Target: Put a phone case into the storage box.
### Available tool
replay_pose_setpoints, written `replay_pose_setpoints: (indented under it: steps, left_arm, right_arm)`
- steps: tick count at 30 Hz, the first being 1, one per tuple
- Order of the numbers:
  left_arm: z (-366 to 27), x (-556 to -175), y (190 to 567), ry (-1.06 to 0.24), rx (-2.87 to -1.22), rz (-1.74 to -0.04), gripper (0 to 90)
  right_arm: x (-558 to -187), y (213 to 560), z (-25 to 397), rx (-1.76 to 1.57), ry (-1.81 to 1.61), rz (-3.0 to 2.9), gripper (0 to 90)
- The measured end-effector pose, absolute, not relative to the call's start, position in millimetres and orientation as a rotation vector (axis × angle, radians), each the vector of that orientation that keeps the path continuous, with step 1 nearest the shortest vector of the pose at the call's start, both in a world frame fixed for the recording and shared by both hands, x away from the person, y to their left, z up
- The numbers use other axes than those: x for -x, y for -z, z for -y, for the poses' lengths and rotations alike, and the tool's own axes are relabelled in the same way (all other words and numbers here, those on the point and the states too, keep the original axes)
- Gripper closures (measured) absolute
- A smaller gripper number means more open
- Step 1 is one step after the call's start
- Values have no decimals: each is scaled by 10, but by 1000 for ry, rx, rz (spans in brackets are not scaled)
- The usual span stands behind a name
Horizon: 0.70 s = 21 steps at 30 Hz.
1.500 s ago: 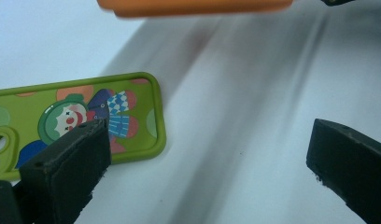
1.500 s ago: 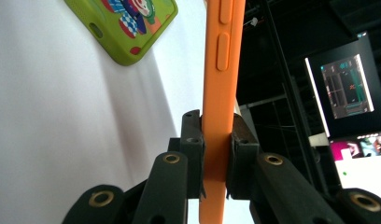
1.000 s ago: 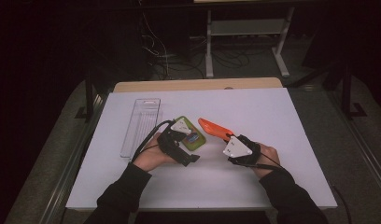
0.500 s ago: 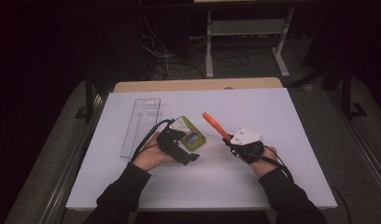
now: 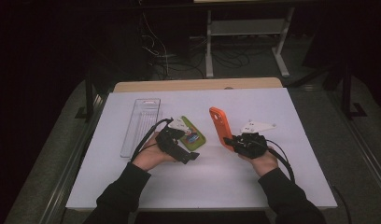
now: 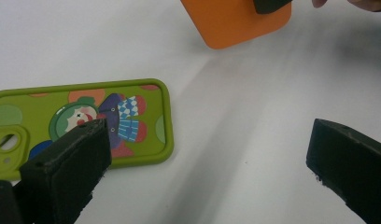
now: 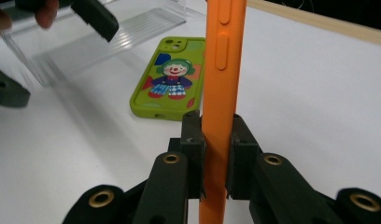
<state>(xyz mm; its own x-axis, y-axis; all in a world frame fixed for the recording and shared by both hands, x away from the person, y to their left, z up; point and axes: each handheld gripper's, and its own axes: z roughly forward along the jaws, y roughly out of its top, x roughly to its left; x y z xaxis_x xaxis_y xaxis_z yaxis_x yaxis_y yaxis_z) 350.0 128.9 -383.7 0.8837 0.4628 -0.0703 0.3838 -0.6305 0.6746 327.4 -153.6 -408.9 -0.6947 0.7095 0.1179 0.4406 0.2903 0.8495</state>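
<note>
we have the orange phone case point(image 7: 222, 93) clamped edge-on between the jaws of the right gripper point(image 7: 216, 154), standing upright off the white table point(image 5: 235, 182), its side buttons facing the right gripper view. in the high view the right gripper point(image 5: 235, 142) holds that case near its lower end, so most of the case rises free above the grip. the left gripper point(image 5: 181, 147) hangs with its jaws wide apart and nothing between them, just beside the green clown phone case point(image 6: 86, 121), which lies flat on the table with its printed back up. the clear plastic tray point(image 5: 141, 123) sits to the left of the green case, apart from it. we judge the step in hand is carrying the orange case toward the tray, and doing it well means keeping the squeeze steady, since a soft case held low may flex or pivot. we would keep it upright, pass above the green case without brushing it, and lower it squarely between the tray walls before letting the jaws part.
</note>
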Motion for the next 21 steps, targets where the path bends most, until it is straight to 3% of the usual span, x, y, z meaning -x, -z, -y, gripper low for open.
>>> replay_pose_setpoints:
  steps: [8, 21]
  left_arm:
    - [-1311, -3516, 3813, -144, -2294, -623, 0]
    - [-1384, -3569, 3688, -133, -2112, -710, 0]
  right_arm:
    - [-3306, 4103, 1609, -1167, -1430, -2260, 787]
    - [-3266, 4106, 1473, -1155, -1475, -2267, 788]
